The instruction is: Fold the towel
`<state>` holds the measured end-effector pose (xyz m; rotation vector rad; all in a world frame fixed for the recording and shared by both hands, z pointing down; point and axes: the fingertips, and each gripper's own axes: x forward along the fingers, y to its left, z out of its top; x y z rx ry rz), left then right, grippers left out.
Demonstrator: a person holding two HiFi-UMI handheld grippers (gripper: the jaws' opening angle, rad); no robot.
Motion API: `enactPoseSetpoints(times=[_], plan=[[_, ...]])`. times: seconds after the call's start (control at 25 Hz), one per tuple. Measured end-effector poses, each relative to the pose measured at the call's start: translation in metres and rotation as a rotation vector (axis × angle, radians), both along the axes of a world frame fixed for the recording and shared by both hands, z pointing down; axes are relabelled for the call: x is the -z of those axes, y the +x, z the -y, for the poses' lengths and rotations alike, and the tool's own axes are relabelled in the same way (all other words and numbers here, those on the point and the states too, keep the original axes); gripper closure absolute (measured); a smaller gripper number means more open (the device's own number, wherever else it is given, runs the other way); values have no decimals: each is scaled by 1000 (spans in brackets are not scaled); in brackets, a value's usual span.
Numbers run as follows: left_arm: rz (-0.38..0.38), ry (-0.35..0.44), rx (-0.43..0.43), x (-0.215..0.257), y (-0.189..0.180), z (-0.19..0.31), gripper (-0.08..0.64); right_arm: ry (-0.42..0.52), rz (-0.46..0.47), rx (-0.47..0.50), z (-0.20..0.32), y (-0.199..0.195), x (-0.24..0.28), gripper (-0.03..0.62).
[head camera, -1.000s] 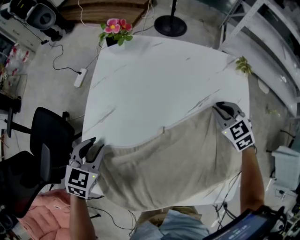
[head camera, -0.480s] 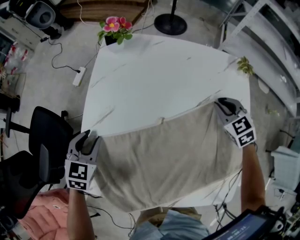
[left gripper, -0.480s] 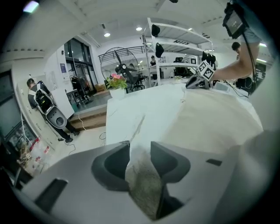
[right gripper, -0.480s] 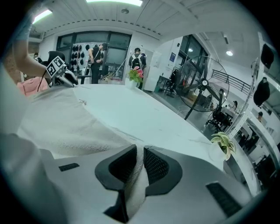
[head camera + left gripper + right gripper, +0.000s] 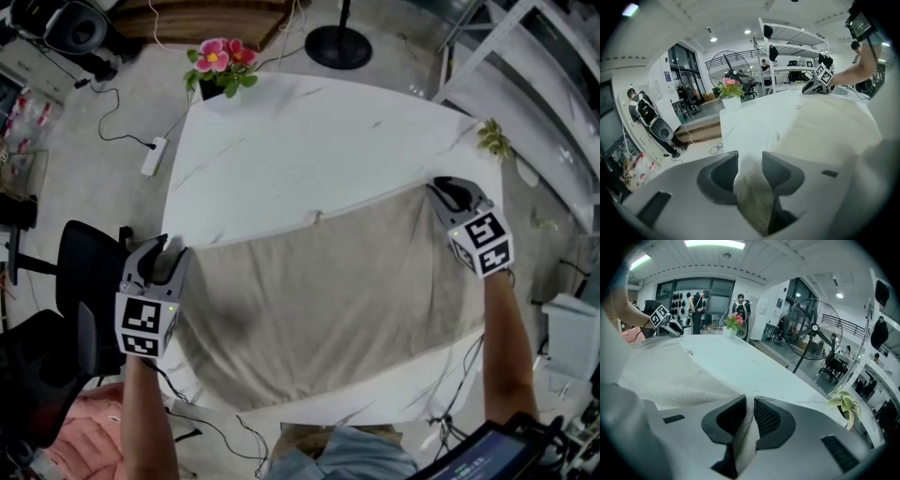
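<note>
- Head view: the beige towel (image 5: 328,300) lies spread flat on the near half of the white marbled table (image 5: 300,141). Its far edge runs across the tabletop from one gripper to the other, and its near edge lies close to the table's near rim.
- At the towel's far left corner, by the table's left edge, sits the left gripper (image 5: 161,251). In the left gripper view a wad of the cloth fills the gap between its jaws and touches both pads. The jaws stand fairly wide and have just been opening.
- At the far right corner, near the table's right edge, sits the right gripper (image 5: 448,192). In the right gripper view its jaws stand narrow, pinching a thin fold of towel between the ribbed pads.
- Both grippers point down and away from the person, and each arm reaches in from the near side.
- A pot of pink flowers (image 5: 217,66) stands on the far left corner of the table, well apart from the towel.
- A small green plant (image 5: 491,139) sits at the table's right corner, just beyond the right gripper.
- On the floor to the left are a black office chair (image 5: 84,272) and a white power strip (image 5: 150,157) with its cable. A round black stand base (image 5: 339,47) sits beyond the far edge.
</note>
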<state>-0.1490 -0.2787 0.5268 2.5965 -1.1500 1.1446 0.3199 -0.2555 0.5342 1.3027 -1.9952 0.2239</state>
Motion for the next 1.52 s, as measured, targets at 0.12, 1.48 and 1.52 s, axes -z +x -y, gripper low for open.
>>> enactPoseSetpoints(times=[0.12,1.48,1.52], plan=[[12,-10,0,0,1,15,396,8,10,-2,15,4,2,517],[-47,-161,381,-10,-51,-211,316,122,184,-42,-170,-100,88,499],[-35,-166,390,-12,-52,-214,324,107,185,-46,-186,-102,84,499]])
